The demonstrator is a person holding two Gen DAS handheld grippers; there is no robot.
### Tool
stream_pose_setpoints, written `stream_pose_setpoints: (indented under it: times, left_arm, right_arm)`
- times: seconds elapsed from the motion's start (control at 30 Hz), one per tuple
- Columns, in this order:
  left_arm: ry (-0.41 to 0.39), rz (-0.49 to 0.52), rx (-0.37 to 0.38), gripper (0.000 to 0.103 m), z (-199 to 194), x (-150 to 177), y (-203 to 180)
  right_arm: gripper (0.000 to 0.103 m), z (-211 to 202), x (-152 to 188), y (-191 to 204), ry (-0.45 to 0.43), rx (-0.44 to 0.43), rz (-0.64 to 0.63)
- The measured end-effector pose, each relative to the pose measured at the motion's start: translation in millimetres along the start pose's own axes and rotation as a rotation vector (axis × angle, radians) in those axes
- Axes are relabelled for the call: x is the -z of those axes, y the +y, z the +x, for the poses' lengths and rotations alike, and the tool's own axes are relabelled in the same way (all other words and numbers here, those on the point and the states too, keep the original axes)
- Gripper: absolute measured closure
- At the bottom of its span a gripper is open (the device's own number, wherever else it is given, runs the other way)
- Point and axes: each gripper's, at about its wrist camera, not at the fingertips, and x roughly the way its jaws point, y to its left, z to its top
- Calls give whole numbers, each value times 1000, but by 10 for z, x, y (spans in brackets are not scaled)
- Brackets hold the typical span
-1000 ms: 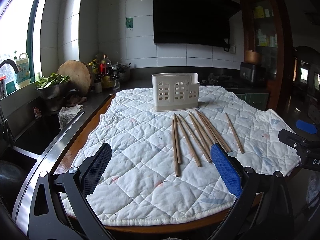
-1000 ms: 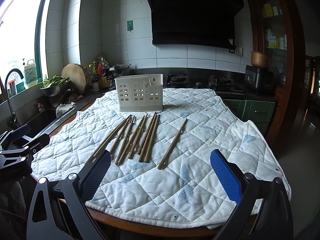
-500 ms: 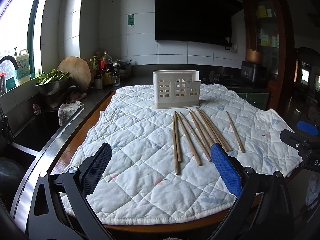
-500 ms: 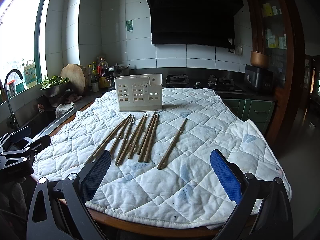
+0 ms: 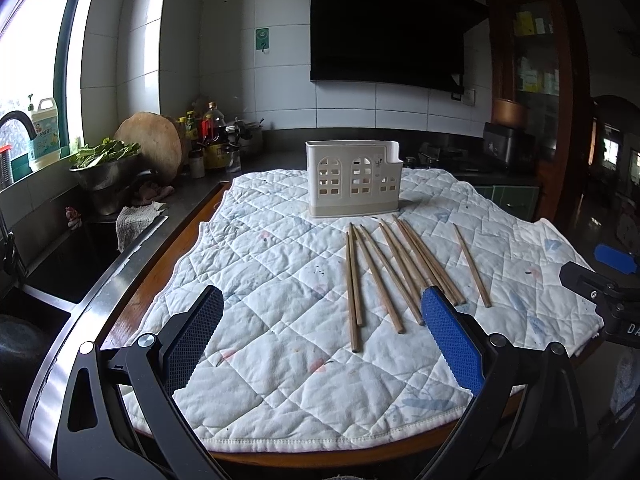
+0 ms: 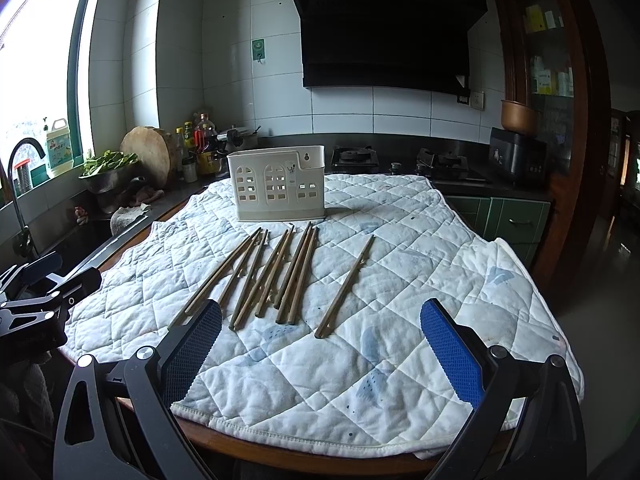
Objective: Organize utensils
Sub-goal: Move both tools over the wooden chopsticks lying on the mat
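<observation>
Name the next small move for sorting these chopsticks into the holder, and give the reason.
Probably lower the right gripper onto the lone chopstick pair and close on it. Both grippers hang open and empty, every chopstick still lies on the quilted cloth, and the white holder looks empty. That pair lies apart from the main bunch, so it seems the easiest clean grasp.

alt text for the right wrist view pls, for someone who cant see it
Wooden chopsticks lie loose on a white quilted cloth in front of a cream utensil holder, with one pair set apart to the right. The open, empty right gripper frames the foreground.
</observation>
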Motion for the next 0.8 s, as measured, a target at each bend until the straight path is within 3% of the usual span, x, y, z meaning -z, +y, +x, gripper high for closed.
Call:
stream_pose_setpoints:
  times: [0.8]
  left_arm:
    - [16,5,5,5,158,-74,-42]
  right_arm:
    - [7,172,11,-11,22,4,6]
